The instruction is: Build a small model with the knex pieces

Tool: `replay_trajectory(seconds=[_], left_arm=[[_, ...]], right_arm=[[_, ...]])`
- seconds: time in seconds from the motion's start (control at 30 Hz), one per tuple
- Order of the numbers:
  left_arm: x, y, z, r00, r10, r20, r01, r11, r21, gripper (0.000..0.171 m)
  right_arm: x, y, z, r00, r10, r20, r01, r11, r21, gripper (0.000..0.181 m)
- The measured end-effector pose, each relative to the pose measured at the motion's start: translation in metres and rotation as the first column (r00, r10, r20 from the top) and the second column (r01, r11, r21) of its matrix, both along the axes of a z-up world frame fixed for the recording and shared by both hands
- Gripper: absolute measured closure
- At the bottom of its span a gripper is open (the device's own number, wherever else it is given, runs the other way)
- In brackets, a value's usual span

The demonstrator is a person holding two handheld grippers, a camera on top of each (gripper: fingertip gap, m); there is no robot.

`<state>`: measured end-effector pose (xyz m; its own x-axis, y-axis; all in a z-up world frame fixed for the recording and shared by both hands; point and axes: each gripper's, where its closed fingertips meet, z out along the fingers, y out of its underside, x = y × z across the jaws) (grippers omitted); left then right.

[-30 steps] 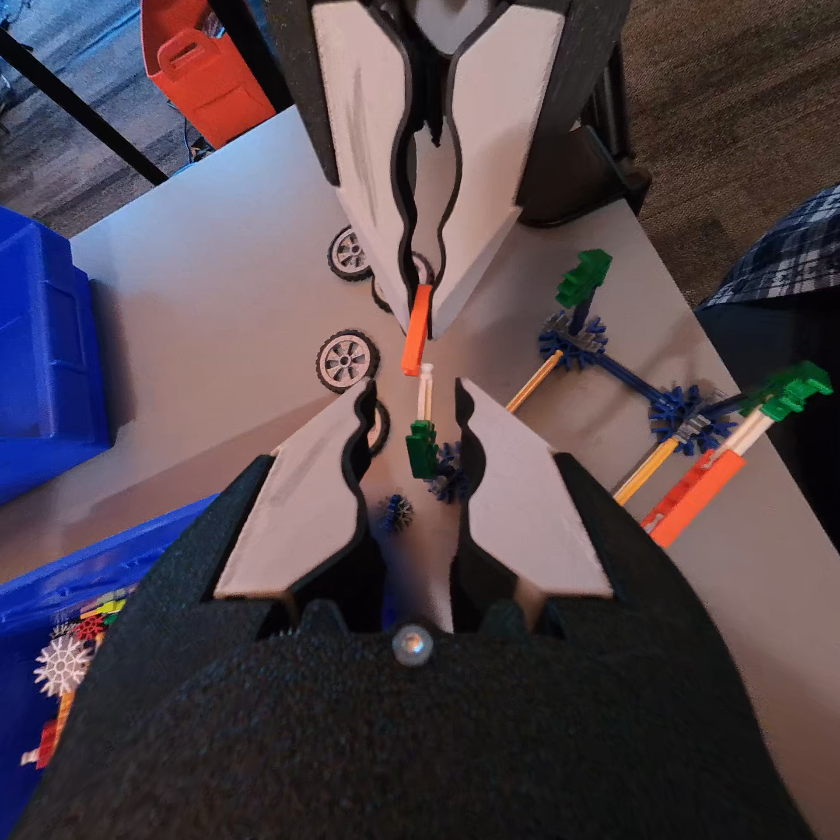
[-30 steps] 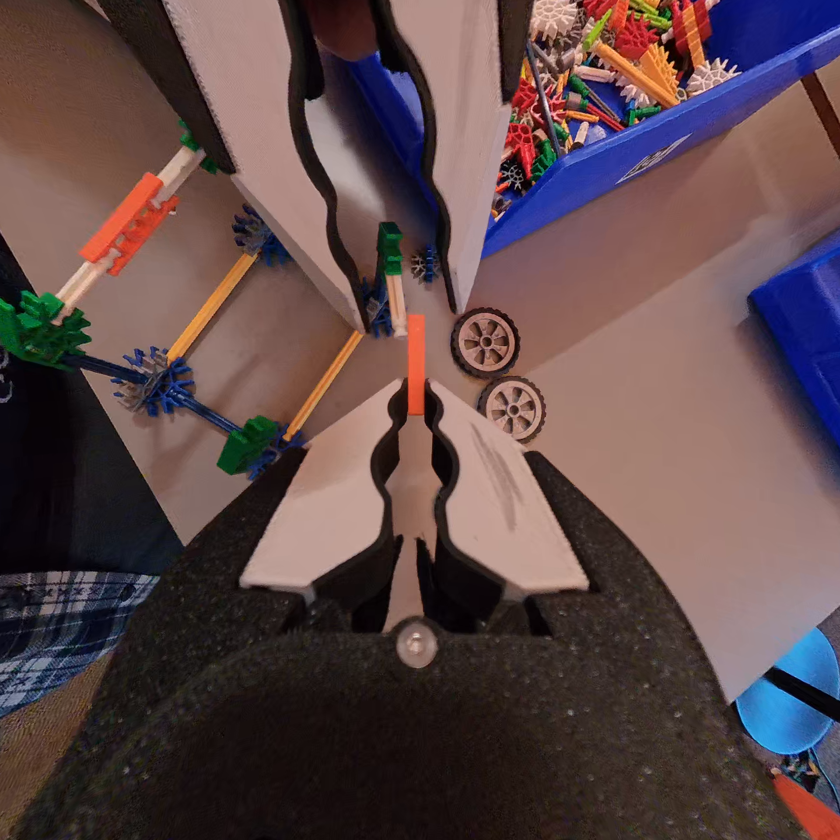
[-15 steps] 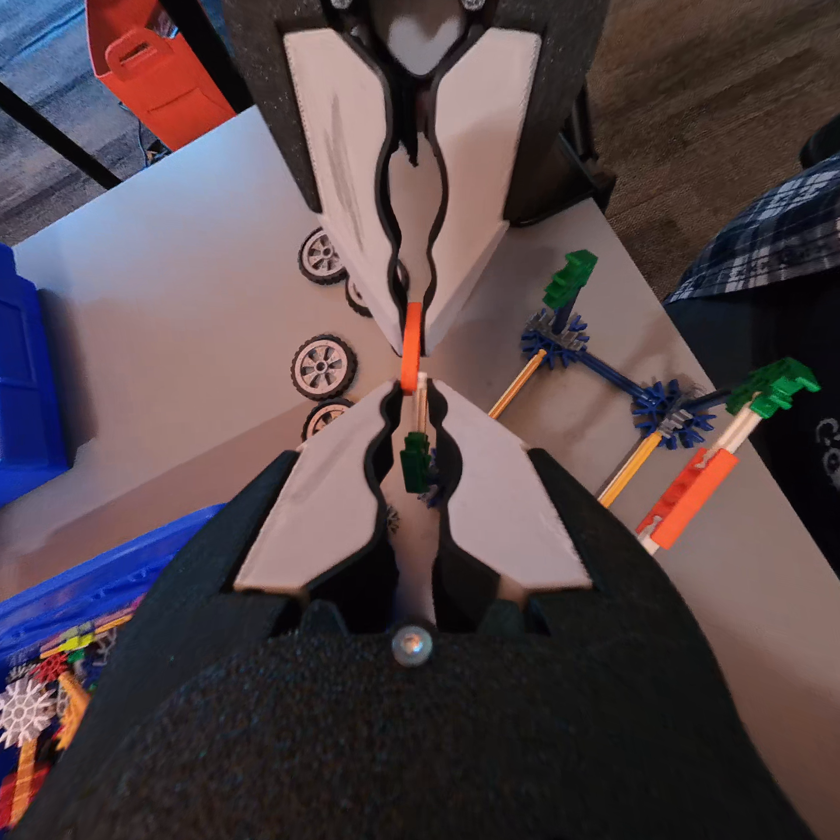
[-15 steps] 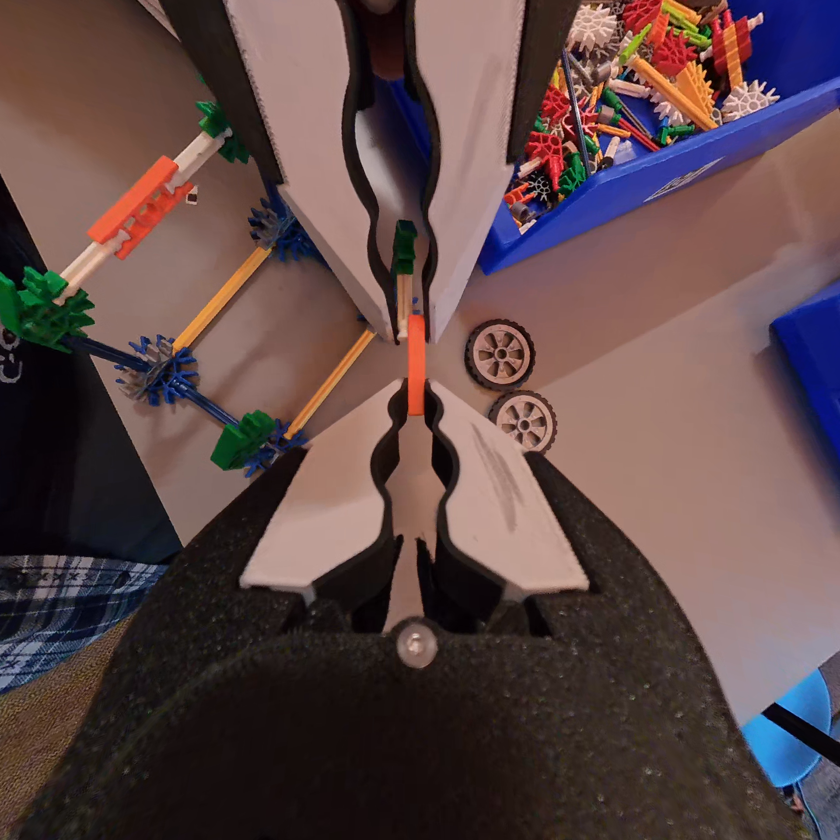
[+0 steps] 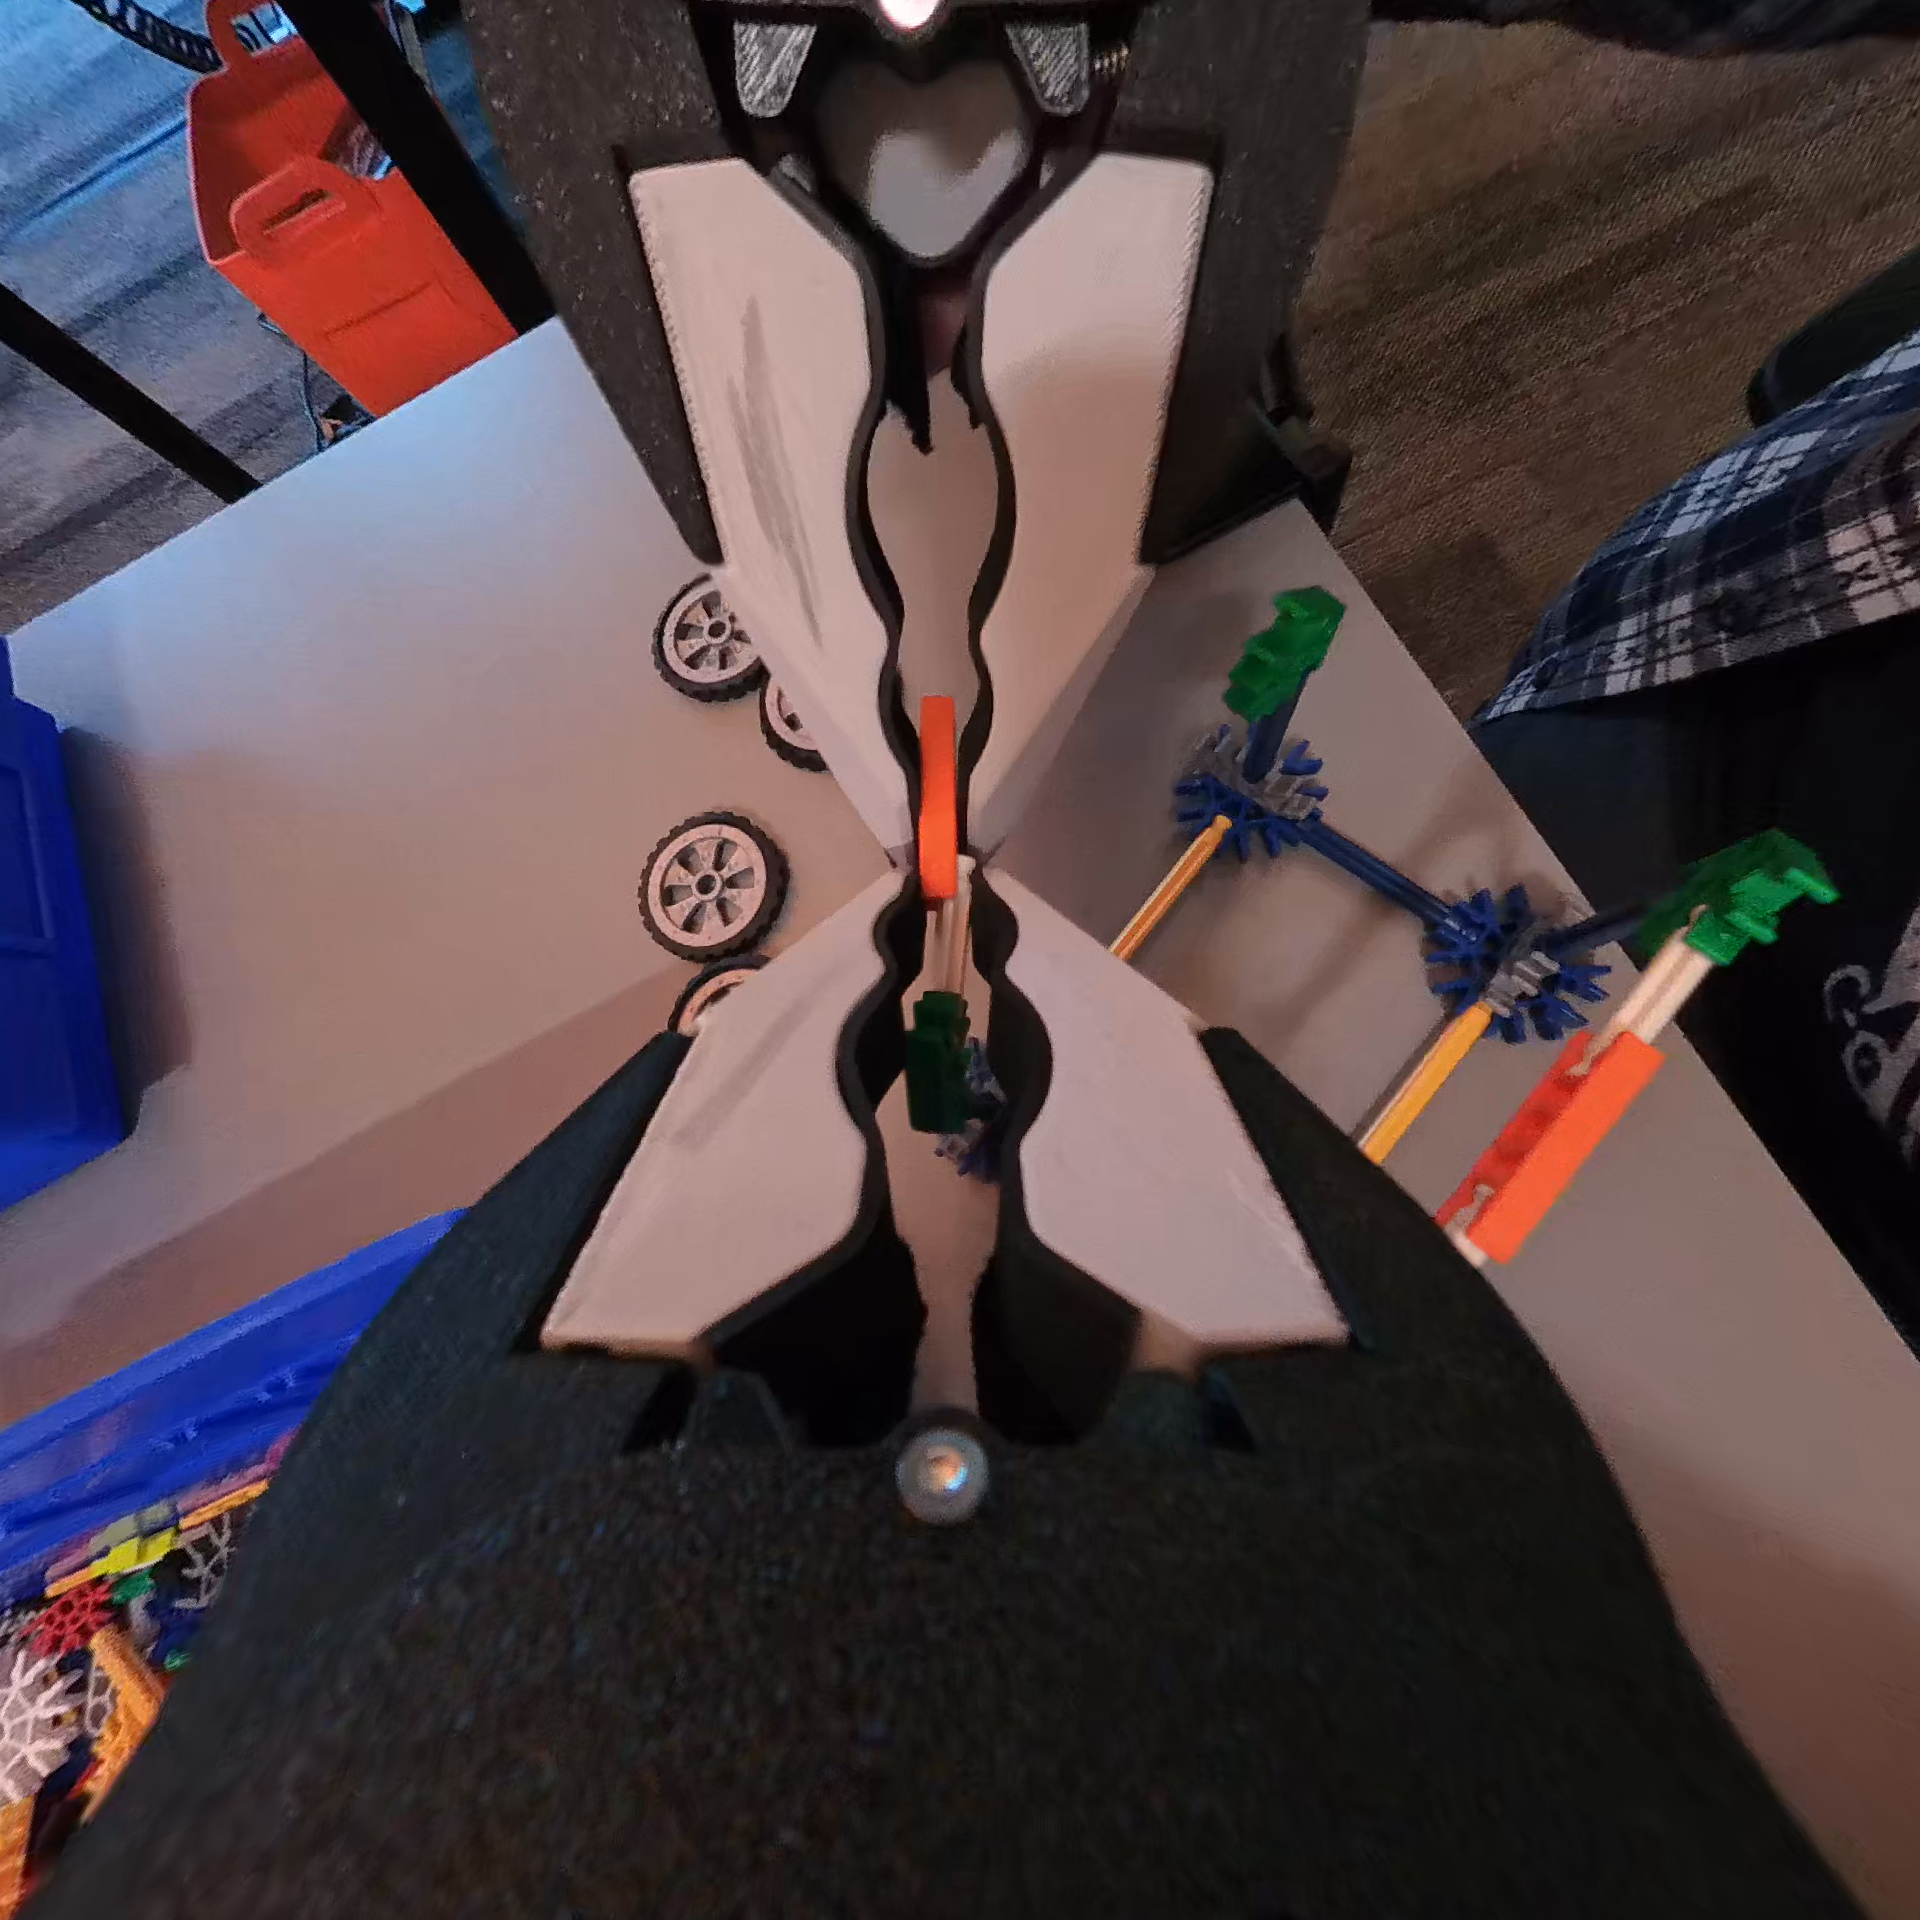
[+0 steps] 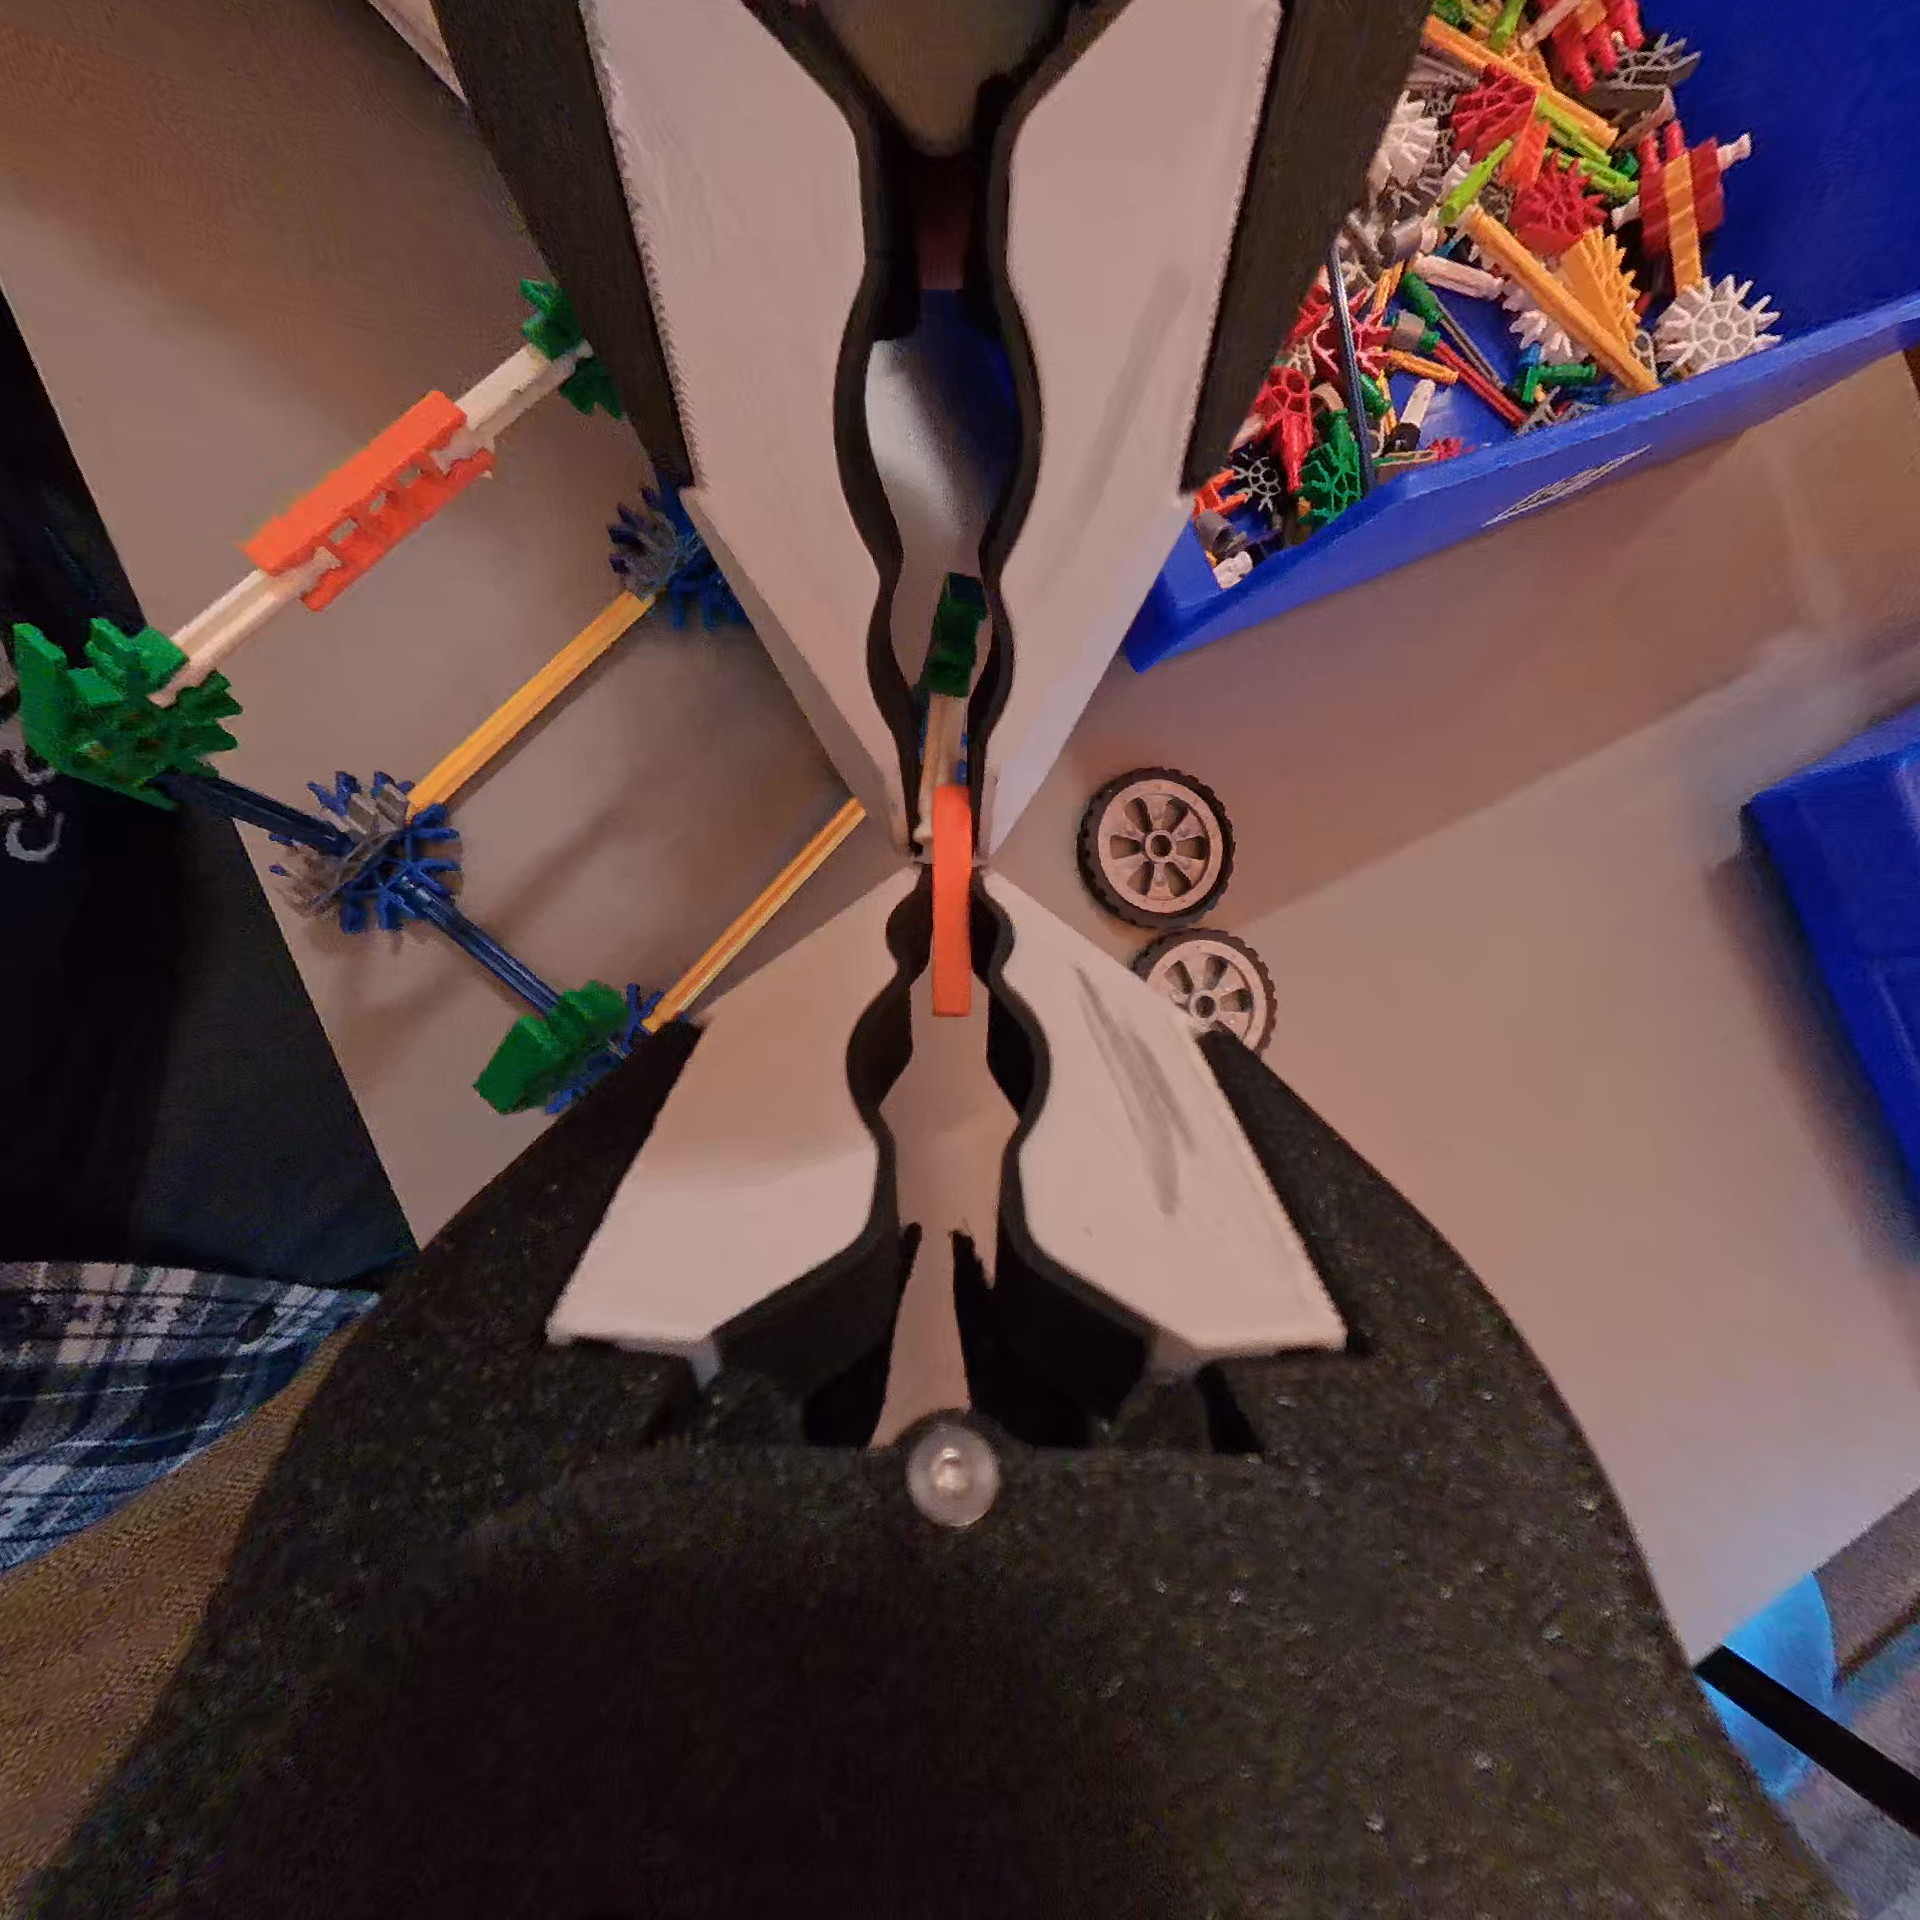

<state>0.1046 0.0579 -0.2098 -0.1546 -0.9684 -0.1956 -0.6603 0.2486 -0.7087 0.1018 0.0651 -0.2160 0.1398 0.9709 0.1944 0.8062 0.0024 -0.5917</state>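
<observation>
L gripper (image 5: 940, 894) jaws clamped on a white rod (image 5: 954, 935) w/ a green connector (image 5: 935, 1060) at its near end; R gripper (image 6: 951, 883) jaws clamped on an orange piece (image 6: 951, 899); the 2 grippers meet tip to tip above the grey table (image 5: 364, 727), orange piece's end touching the rod's tip; built frame (image 6: 416, 831) of yellow & blue rods w/ green & blue connectors lies just beside; 2 grey wheels (image 6: 1156, 847) near on the other side; blue bin (image 6: 1558, 312) of mixed parts behind the L gripper.
</observation>
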Motion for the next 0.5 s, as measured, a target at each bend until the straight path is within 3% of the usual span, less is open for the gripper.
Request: replay_trajectory(seconds=[0.5], left_arm=[[-0.0036, 0.0031, 0.0031, 1.000, -0.002, 0.022, 0.003, 1.000, -0.030, 0.167]], right_arm=[[-0.0061, 0.0025, 0.0034, 0.998, -0.062, -0.013, 0.063, 0.992, 0.107, 0.177]])
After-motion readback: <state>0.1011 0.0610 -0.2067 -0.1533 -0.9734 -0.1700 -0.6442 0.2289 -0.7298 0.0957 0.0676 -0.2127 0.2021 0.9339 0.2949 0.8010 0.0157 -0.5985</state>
